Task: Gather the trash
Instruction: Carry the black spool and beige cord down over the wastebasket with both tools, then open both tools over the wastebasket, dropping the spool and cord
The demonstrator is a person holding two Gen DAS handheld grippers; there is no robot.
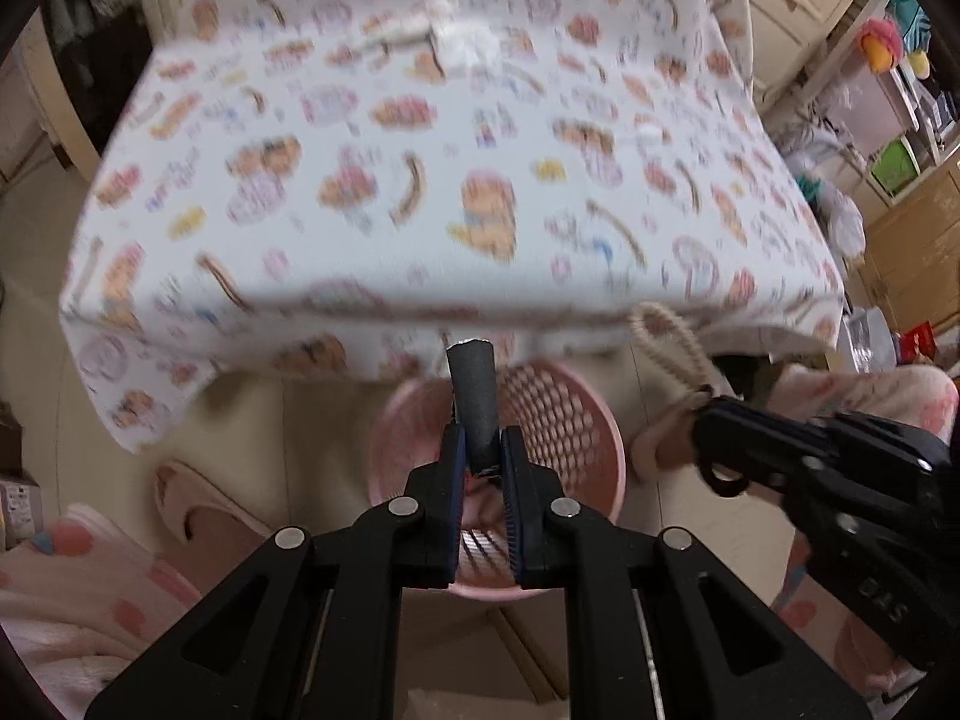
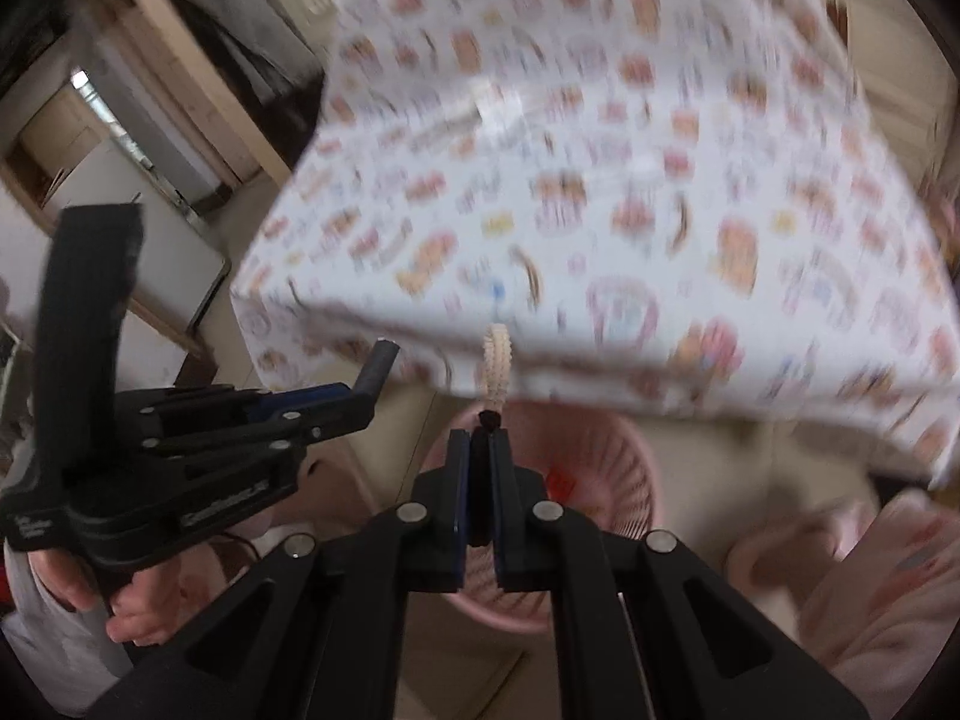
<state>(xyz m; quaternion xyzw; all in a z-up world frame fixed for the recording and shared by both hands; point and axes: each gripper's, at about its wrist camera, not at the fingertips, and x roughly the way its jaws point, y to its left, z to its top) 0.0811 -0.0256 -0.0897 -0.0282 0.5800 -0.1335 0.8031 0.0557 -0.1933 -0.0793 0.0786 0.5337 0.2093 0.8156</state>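
The left gripper (image 1: pixel 480 450) clamps a dark, matte cylinder (image 1: pixel 474 402) above a pink latticed plastic basket (image 1: pixel 558 414); the right gripper (image 2: pixel 480 438) pinches a cream beaded loop (image 2: pixel 498 360) beside a cartoon-print tablecloth (image 1: pixel 420 150).

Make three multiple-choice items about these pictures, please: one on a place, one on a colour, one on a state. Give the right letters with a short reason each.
1. Where is the basket?
A. on the tablecloth
B. on the floor, in front of the table's near edge
C. on a shelf

2. What colour is the basket?
A. pink
B. green
C. black

3. What does the left hand-held gripper do?
A. hangs open, holding nothing
B. is shut on a dark grey tube
C. is shut on a slipper

Answers:
1 B: the basket stands on the floor below the patterned tablecloth, under both grippers.
2 A: its perforated wall and rim are pink in both views.
3 B: the left hand-held gripper pinches the dark grey tube; the right hand-held gripper pinches a beige beaded loop.
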